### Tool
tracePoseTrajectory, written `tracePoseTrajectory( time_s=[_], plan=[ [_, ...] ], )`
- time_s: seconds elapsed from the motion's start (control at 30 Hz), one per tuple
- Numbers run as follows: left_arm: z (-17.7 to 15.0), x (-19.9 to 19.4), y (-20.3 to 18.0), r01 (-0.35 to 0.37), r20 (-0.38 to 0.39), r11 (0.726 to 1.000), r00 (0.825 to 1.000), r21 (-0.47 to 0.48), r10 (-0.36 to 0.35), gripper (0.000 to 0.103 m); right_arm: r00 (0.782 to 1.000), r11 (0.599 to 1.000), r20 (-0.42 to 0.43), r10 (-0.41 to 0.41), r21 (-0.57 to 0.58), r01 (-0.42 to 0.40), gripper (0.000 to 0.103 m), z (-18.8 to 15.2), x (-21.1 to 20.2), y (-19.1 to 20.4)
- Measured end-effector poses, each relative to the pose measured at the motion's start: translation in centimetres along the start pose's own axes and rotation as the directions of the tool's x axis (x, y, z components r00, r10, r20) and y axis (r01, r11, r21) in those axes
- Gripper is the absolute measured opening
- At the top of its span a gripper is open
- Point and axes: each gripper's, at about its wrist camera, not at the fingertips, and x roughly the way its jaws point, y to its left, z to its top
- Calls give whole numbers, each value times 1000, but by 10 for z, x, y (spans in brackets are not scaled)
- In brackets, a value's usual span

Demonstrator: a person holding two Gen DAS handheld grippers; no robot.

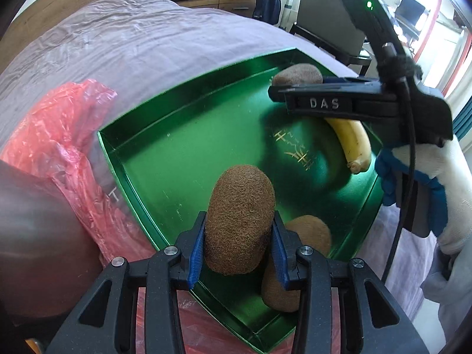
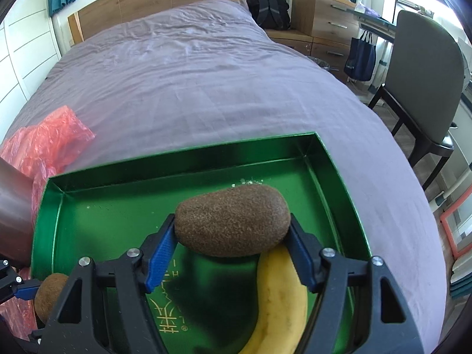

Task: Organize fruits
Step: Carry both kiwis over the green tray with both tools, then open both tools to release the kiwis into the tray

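Note:
My left gripper (image 1: pixel 238 236) is shut on a brown kiwi (image 1: pixel 240 221), held upright above the near corner of a green tray (image 1: pixel 177 147). Below it another kiwi (image 1: pixel 308 233) lies in that corner, partly hidden behind one finger. My right gripper (image 2: pixel 231 227) is shut on a second held kiwi (image 2: pixel 233 221), lying sideways over the tray (image 2: pixel 103 206) and just above a yellow banana (image 2: pixel 277 301) that rests inside. In the left wrist view the right gripper (image 1: pixel 283 88) hangs over the tray's far side, above the banana (image 1: pixel 354 141).
The tray sits on a bed with a purple sheet (image 2: pixel 206 73). A crumpled red plastic bag (image 1: pixel 59 141) lies against the tray's left side. A gloved hand (image 1: pixel 442 177) holds the right gripper. A chair (image 2: pixel 421 73) and drawers stand beyond the bed's right edge.

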Motion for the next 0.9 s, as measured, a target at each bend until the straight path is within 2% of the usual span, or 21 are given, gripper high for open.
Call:
tracePoseTrajectory(
  time_s=[0.3, 0.37, 0.43, 0.5, 0.77, 0.9],
  plan=[
    [-9, -3, -4, -18, -17, 1000, 1000, -6, 18, 37, 1000, 1000, -5, -26, 12, 26, 72, -1, 1, -2],
    [-9, -9, -4, -19, -12, 1000, 1000, -10, 19, 40, 1000, 999, -4, -30, 17, 30, 74, -1, 0, -2],
    [-9, -15, -2, -22, -9, 1000, 1000, -6, 22, 44, 1000, 999, 4, -25, 19, 25, 84, -2, -5, -1],
    [-10, -23, -4, -29, -4, 1000, 1000, 3, 29, 48, 999, 999, 8, -34, 17, 34, 87, -2, -13, 0],
    [-40, -83, -13, -7, 56, 1000, 998, 12, 6, 55, 997, 998, 56, -57, 24, 56, 91, -10, -72, 7],
    [-64, -129, -16, 3, 123, 1000, 992, 28, -7, 62, 994, 998, 92, -54, 30, 52, 101, -21, -112, 16]
  ],
)
